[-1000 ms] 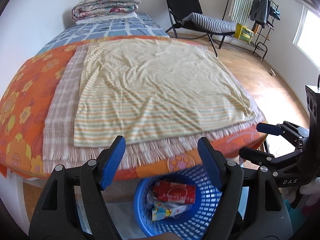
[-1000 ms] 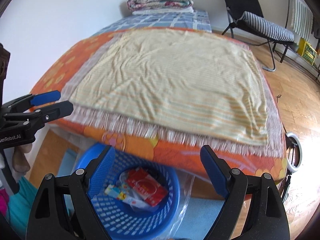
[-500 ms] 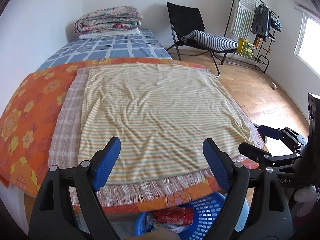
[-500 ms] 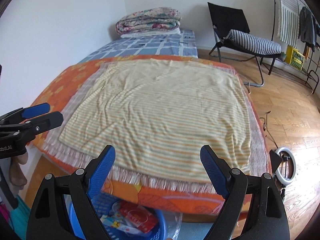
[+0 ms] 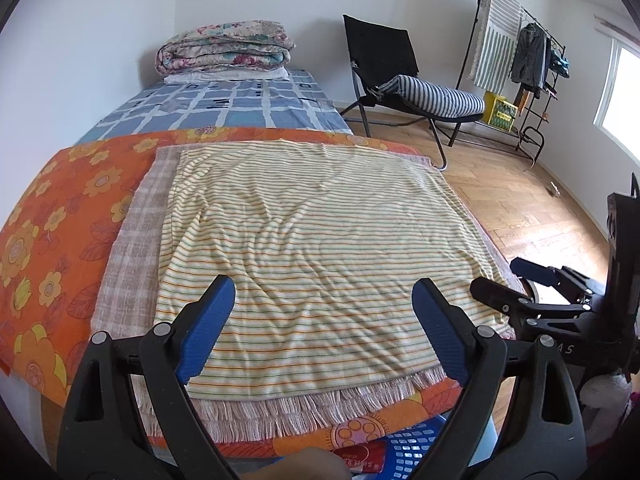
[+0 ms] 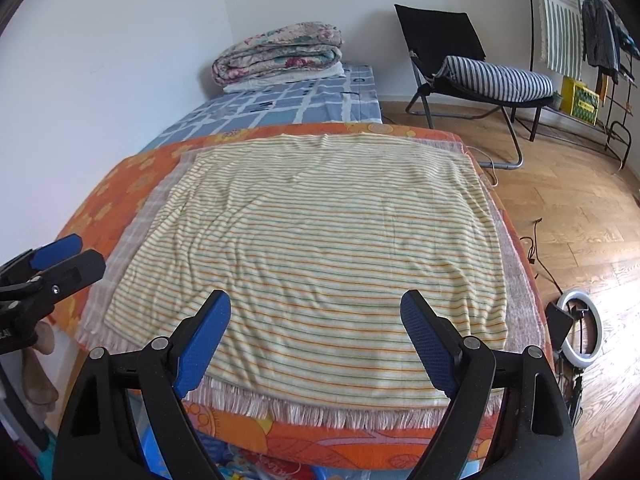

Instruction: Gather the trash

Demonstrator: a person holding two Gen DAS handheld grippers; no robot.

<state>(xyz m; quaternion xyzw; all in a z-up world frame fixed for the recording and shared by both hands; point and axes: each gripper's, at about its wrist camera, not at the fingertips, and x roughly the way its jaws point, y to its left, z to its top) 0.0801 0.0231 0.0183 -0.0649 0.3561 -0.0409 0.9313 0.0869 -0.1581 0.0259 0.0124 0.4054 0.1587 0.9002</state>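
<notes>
Trash: a red packet with white print too small to read lies in the blue basket, low at the frame edge in the left wrist view; in the right wrist view only coloured wrappers show below the bed's near edge.
Blue basket: a perforated plastic bin on the floor just below the foot of the bed, mostly hidden by the mattress edge; judged to be the collecting point, set within easy reach.
Left tongs: spread wide, nothing between the blue pads, hovering over the near edge of the bed.
Right tongs: likewise spread and empty, beside the left pair; its body carries white letters, of which only "A S" can be read in the left wrist view.
Striped cloth: yellow with thin orange and green lines, laid flat over a fringed checked cloth; no litter is visible on it.
Bed: orange flowered cover near, blue checked sheet beyond, a folded quilt stacked at the far end.
Task state: judged complete or nearly so, since the bed surface shows no loose rubbish.
Surroundings: black folding chair with a striped cushion, a clothes rack, a ring light on the wooden floor.
</notes>
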